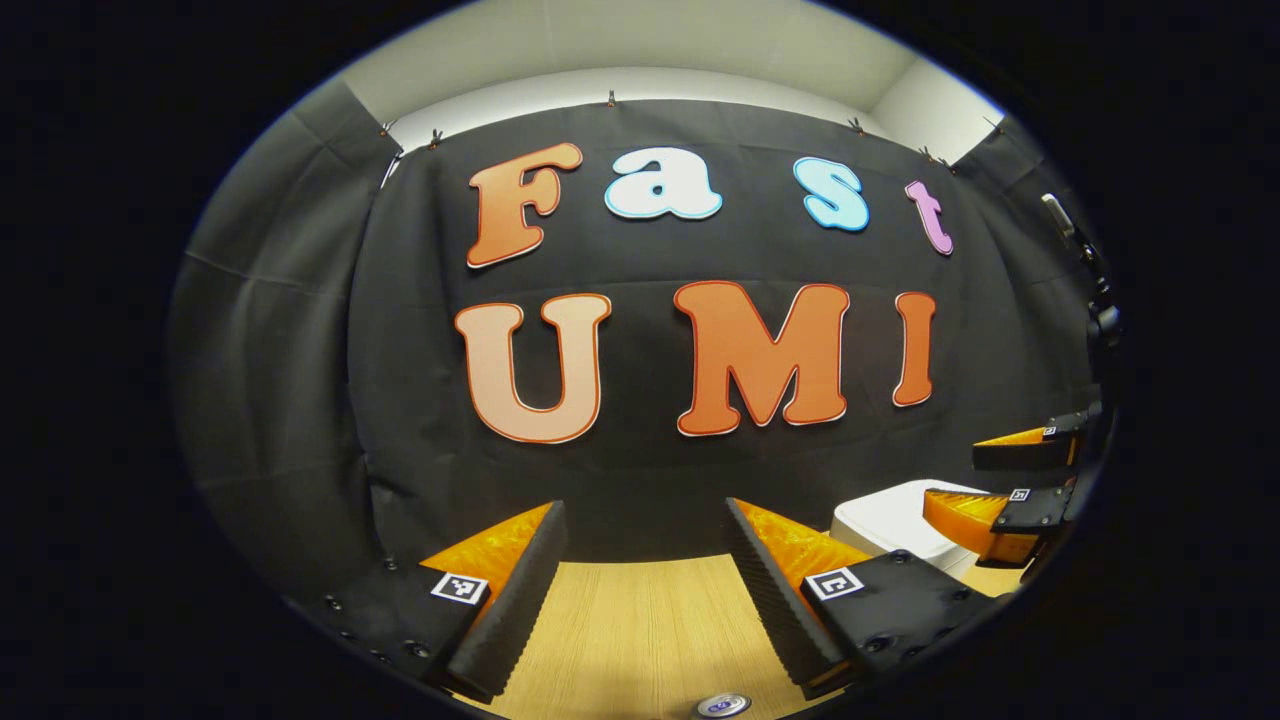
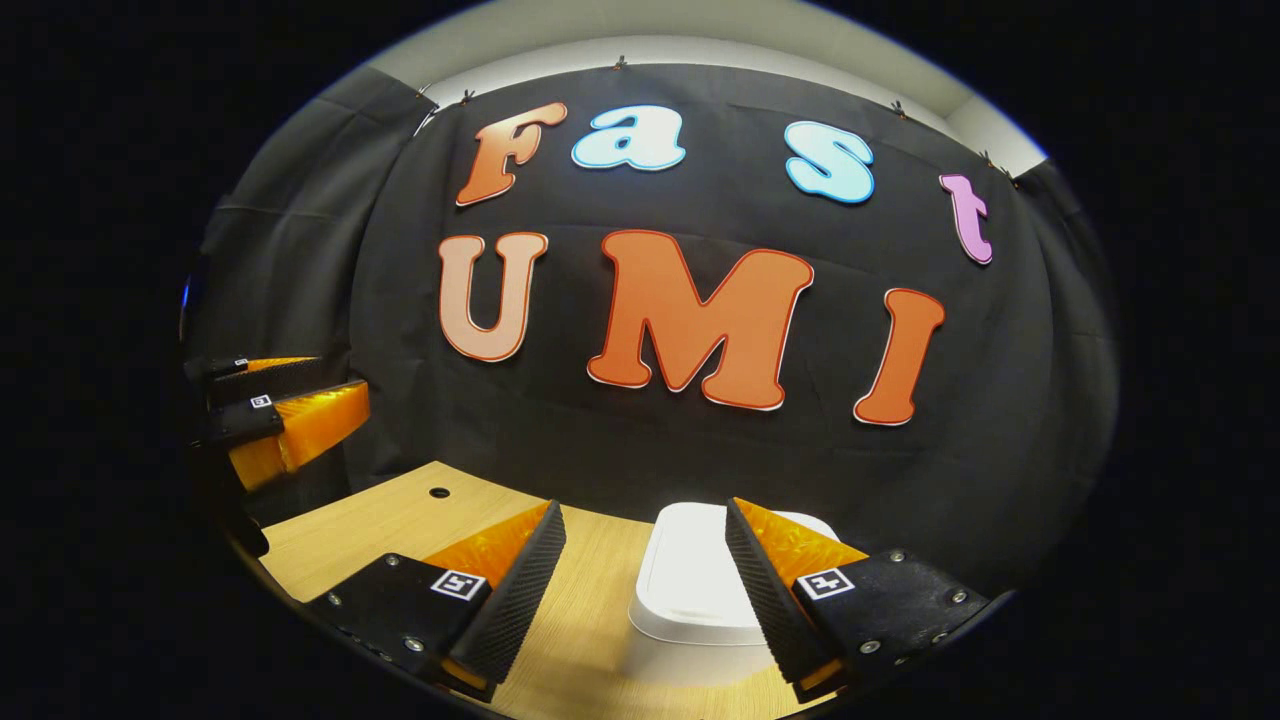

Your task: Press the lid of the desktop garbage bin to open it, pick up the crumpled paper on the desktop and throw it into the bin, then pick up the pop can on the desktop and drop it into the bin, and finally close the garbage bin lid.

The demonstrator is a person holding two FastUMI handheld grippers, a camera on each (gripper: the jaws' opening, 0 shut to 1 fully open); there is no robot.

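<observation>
Holding both grippers up, I see my right gripper [image 2: 645, 560] wide open above the white bin [image 2: 690, 590], whose lid is down. My left gripper [image 1: 645, 565] is open too, with the can [image 1: 722, 706] on the table [image 1: 640, 630] below it.

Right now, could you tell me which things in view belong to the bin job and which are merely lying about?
For the job:
- garbage bin, white, lid down
- pop can, only its top seen at the view's lower edge
- left gripper, open
- right gripper, open, facing the bin

Just there:
- wooden table
- hole in the table
</observation>
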